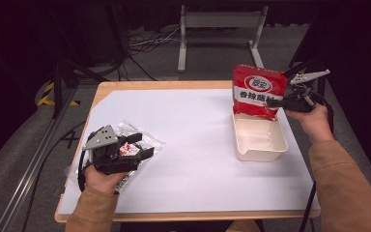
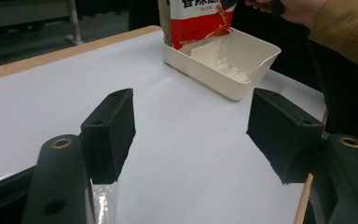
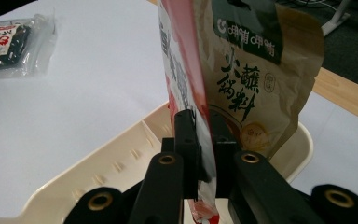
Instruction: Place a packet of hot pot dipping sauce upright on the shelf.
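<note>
A red snack bag point(image 1: 257, 92) stands upright with its lower end in the far part of a cream tray point(image 1: 261, 145). My right gripper point(image 1: 276, 102) is shut on the bag's right edge. In the right gripper view the jaws point(image 3: 203, 135) pinch the red bag point(image 3: 182, 70) edge-on, and a brown pouch point(image 3: 256, 70) stands close against it. My left gripper point(image 1: 142, 146) rests low over a clear plastic packet point(image 1: 157, 143) with red and dark contents at the table's left. Its jaws point(image 2: 191, 135) stand open with nothing between them.
The tray point(image 2: 242, 60) has a divider and sits at the right of the white table top point(image 1: 193, 125). The wooden table edge point(image 1: 174, 215) runs along the front. Cables and a metal stand point(image 1: 217, 24) lie on the floor beyond the table.
</note>
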The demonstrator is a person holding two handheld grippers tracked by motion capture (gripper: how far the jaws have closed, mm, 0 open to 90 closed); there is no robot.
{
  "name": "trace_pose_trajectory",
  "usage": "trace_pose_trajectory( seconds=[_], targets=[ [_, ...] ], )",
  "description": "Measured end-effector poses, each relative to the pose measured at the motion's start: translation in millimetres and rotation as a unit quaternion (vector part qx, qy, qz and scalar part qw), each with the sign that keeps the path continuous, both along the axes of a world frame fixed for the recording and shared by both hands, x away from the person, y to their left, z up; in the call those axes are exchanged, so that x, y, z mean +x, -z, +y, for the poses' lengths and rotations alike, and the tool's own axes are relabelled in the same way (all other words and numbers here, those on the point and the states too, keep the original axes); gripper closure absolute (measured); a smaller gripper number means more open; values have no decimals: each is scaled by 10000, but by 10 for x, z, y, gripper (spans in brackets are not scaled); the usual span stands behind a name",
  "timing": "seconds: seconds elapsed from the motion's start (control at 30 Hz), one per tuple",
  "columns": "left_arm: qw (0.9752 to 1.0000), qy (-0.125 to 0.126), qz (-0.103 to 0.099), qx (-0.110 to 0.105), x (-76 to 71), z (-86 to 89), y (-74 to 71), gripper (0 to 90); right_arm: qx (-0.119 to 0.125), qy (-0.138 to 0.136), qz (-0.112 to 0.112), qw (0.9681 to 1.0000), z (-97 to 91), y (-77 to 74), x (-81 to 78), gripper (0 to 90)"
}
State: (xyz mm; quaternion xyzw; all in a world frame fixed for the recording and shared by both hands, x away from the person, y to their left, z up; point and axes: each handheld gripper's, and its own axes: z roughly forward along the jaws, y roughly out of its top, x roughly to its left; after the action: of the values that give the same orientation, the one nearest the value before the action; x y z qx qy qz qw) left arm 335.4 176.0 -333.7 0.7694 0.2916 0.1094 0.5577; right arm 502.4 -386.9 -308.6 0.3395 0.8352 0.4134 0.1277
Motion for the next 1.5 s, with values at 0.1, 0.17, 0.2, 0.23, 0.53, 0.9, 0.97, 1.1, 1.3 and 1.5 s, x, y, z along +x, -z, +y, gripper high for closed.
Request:
trace_pose_trajectory(
  seconds=[0.1,0.17,0.2,0.23,0.53,0.9,0.97,1.1,1.3,1.5],
  targets=[
    [10000,4,14,-15,0,3,1,325,-128,35,43,9999,25,31,26,852],
    [10000,-5,1,-7,1,8,1,324,-190,46,-3,9998,44,52,46,852],
    [10000,-24,22,-30,-3,7,2,324,-221,71,-46,9997,50,56,49,852],
    [10000,-46,-13,-23,-2,12,0,324,-239,88,-84,9996,53,58,50,852],
    [10000,-25,10,-21,1,0,8,325,-290,351,-374,9983,48,166,35,851],
    [10000,-1,39,-20,8,-2,20,326,-522,301,-435,9972,154,352,35,845],
    [10000,6,53,-38,10,4,23,326,-406,386,-430,9975,128,385,39,845],
    [10000,3,66,-25,15,-1,29,327,-299,489,-300,9979,81,434,38,845],
    [10000,23,73,-24,3,-5,22,326,-550,733,-132,9957,71,525,30,843],
    [10000,17,80,-35,-6,21,22,325,-490,901,-81,9947,67,555,30,838]
  ],
)
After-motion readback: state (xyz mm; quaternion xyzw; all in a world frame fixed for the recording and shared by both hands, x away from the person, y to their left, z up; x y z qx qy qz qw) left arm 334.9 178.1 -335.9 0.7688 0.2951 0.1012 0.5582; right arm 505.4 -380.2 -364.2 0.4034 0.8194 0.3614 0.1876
